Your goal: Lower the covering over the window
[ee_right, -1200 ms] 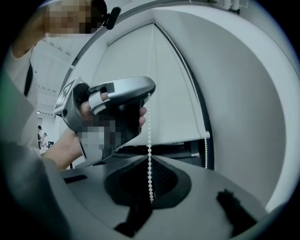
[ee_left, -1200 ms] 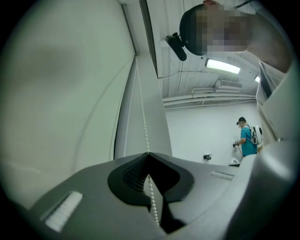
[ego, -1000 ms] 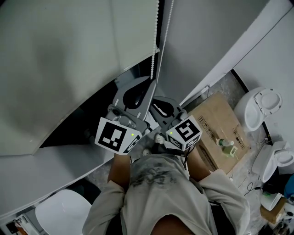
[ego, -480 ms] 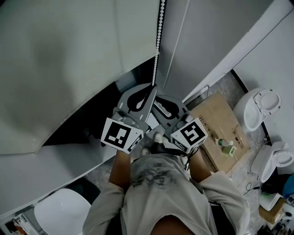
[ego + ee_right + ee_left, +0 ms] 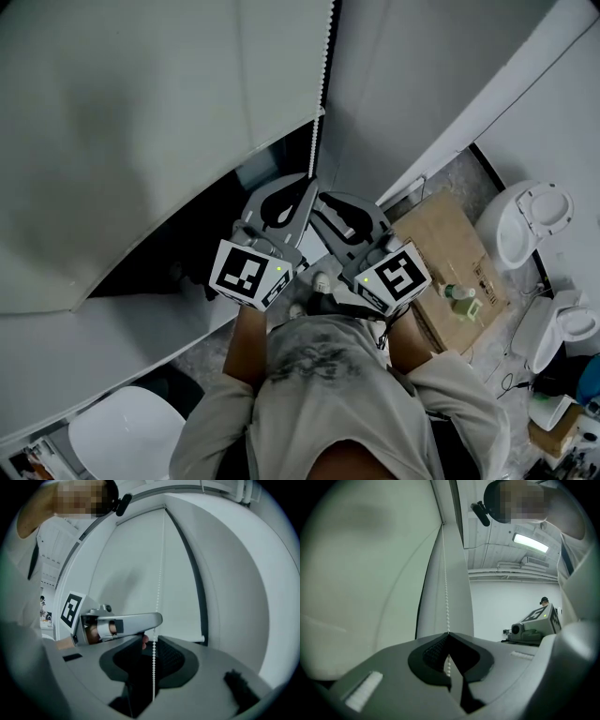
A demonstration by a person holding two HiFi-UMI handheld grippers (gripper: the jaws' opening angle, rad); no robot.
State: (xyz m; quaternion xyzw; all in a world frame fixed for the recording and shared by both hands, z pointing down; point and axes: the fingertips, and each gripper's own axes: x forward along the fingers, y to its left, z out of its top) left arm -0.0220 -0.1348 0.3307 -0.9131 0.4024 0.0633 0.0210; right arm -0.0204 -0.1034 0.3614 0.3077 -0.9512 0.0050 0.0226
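Here, level left gripper (image 5: 448,635) clenches the bead chain (image 5: 446,592); right gripper (image 5: 153,645), jaws just opening, straddles it.

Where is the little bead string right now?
In the head view, the bead chain hangs along the right edge of the blind, and its lower part is pinched in the left gripper.

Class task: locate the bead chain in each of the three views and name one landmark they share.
Head view: bead chain runs from top centre down to the left gripper.
Left gripper view: bead chain at centre, pinched in the shut jaws.
Right gripper view: bead chain at centre, loose between jaws that have just been opening.
Shared landmark: the roller blind.
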